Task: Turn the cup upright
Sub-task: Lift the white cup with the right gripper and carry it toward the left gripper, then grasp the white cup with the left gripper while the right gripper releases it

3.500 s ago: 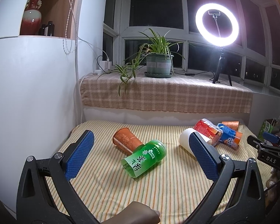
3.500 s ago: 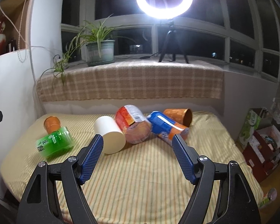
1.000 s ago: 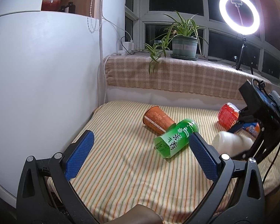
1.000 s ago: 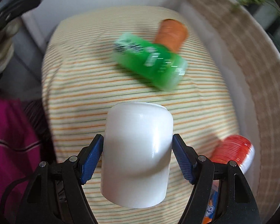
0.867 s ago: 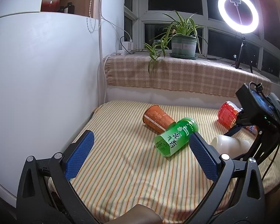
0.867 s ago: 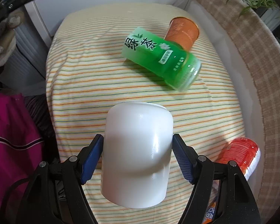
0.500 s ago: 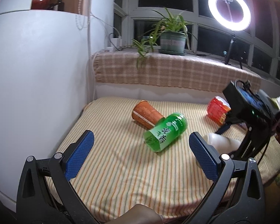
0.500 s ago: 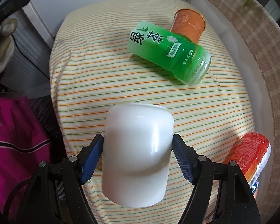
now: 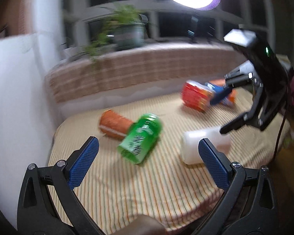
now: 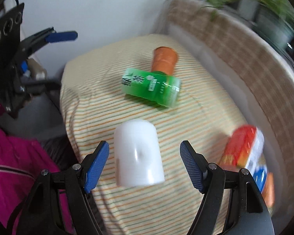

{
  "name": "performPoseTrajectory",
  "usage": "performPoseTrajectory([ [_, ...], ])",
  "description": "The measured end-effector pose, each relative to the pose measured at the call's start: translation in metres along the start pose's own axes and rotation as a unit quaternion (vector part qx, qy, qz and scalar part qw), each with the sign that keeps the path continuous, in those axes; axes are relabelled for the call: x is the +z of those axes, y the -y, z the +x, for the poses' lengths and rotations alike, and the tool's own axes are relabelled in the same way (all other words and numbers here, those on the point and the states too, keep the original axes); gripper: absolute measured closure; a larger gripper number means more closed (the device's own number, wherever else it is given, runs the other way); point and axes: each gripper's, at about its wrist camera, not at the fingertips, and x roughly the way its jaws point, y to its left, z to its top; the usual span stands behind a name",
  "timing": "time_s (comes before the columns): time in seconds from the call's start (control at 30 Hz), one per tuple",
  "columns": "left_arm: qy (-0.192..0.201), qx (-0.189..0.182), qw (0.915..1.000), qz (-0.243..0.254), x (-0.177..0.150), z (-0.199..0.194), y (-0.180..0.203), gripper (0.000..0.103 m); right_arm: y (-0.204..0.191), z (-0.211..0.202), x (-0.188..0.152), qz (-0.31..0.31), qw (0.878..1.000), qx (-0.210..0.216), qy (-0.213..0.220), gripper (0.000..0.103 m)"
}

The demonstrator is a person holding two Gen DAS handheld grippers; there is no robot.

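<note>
Colours are noted as follows: white cup [image 10: 138, 153]; green cup [image 10: 151, 86] with white and dark print; orange cup [image 10: 164, 60]; red cup [image 10: 243, 149]. The cloth [image 10: 196, 117] is cream with orange and green stripes. Gripper pads [image 10: 96, 166] are blue.

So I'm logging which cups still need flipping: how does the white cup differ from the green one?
The white cup is plain and opaque; the green cup is translucent with printed lettering. The white cup sits between the open fingers of the right gripper, which do not touch it; the green cup lies farther off, resting against an orange cup. In the left wrist view, both lie on their sides on the striped cloth.
</note>
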Motion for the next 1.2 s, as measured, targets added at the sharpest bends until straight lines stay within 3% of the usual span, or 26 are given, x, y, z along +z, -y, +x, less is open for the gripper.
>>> performPoseTrajectory([
  [0.1, -0.026, -0.046, 0.9963, 0.068, 0.006, 0.016, 0.015, 0.0, -0.003, -0.013, -0.025, 0.057, 0.998, -0.028, 0.028, 0.029],
  [0.23, -0.057, -0.1, 0.9821, 0.149, 0.013, 0.034, 0.039, 0.0, -0.008, -0.027, -0.068, 0.148, 0.986, -0.042, 0.061, 0.029],
  [0.33, -0.075, -0.131, 0.9637, 0.22, 0.017, 0.045, 0.063, 0.0, -0.008, -0.035, -0.106, 0.225, 0.97, -0.048, 0.08, 0.029],
  [0.5, -0.121, -0.169, 0.9205, 0.331, 0.018, 0.069, 0.103, 0.0, -0.007, -0.045, -0.157, 0.315, 0.943, -0.062, 0.089, 0.029],
  [0.73, -0.153, -0.164, 0.8699, 0.439, 0.012, 0.096, 0.137, 0.0, -0.006, -0.059, -0.195, 0.372, 0.919, -0.082, 0.098, 0.029],
  [0.93, -0.17, -0.154, 0.8352, 0.5, 0.002, 0.115, 0.154, 0.0, 0.001, -0.066, -0.209, 0.393, 0.909, -0.076, 0.116, 0.029],
  [1.07, -0.177, -0.149, 0.8205, 0.523, -0.002, 0.127, 0.161, 0.0, 0.005, -0.064, -0.213, 0.405, 0.904, -0.067, 0.121, 0.029],
  [1.2, -0.19, -0.148, 0.8163, 0.525, -0.003, 0.137, 0.162, 0.008, 0.006, -0.064, -0.219, 0.413, 0.9, -0.064, 0.124, 0.029],
])
